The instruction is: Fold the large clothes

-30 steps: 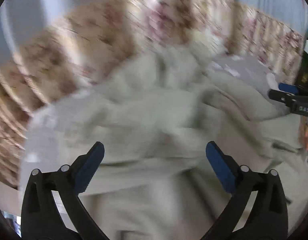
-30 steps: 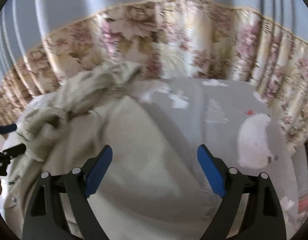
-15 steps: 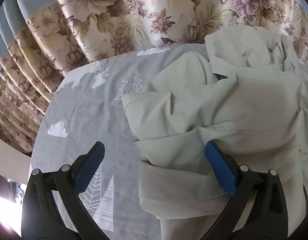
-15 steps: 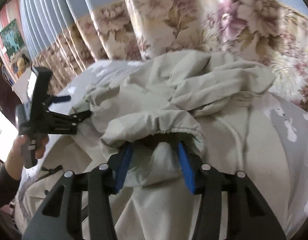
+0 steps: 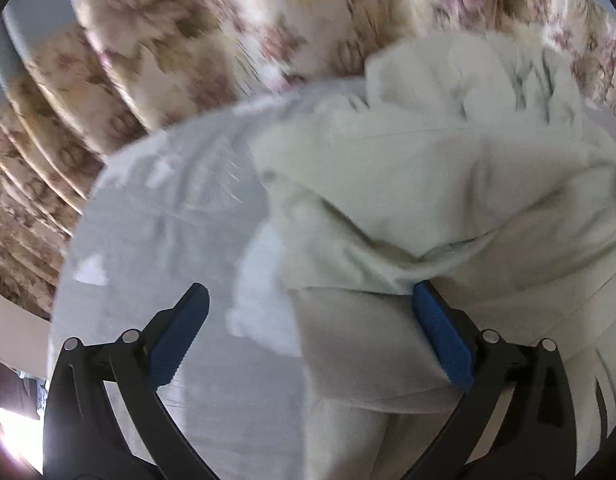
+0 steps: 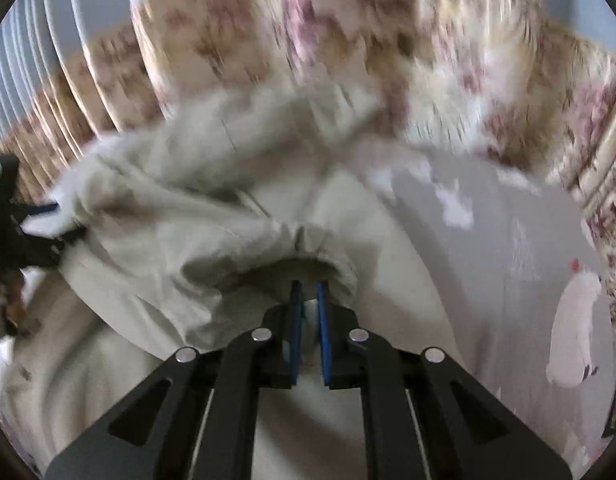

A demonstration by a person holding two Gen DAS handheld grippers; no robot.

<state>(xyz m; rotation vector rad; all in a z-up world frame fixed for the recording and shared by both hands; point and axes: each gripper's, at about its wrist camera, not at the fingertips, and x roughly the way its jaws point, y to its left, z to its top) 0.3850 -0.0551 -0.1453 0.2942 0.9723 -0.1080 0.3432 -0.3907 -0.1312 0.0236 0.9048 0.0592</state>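
Note:
A large pale beige garment point(image 5: 428, 180) lies crumpled on a grey printed bed sheet point(image 5: 155, 240). My left gripper point(image 5: 310, 294) is open and hovers low over the garment's left edge, its right finger point(image 5: 440, 340) against a fold and its left finger over bare sheet. In the right wrist view the garment point(image 6: 187, 220) bunches up, and its gathered hem arches over my right gripper point(image 6: 309, 288). That gripper's jaws are closing, nearly together, with pale cloth pinched between the blue pads. The left gripper point(image 6: 23, 220) shows at the far left edge, at the cloth.
A floral curtain point(image 5: 227, 20) hangs behind the bed, also filling the back of the right wrist view as the curtain point(image 6: 348, 40). Bare grey sheet point(image 6: 508, 240) with white printed shapes point(image 6: 576, 328) lies right of the garment. Both views are motion-blurred.
My right gripper's jaws went from wide open to nearly together on the gathered hem. My left gripper dropped closer to the garment's left edge and stayed open.

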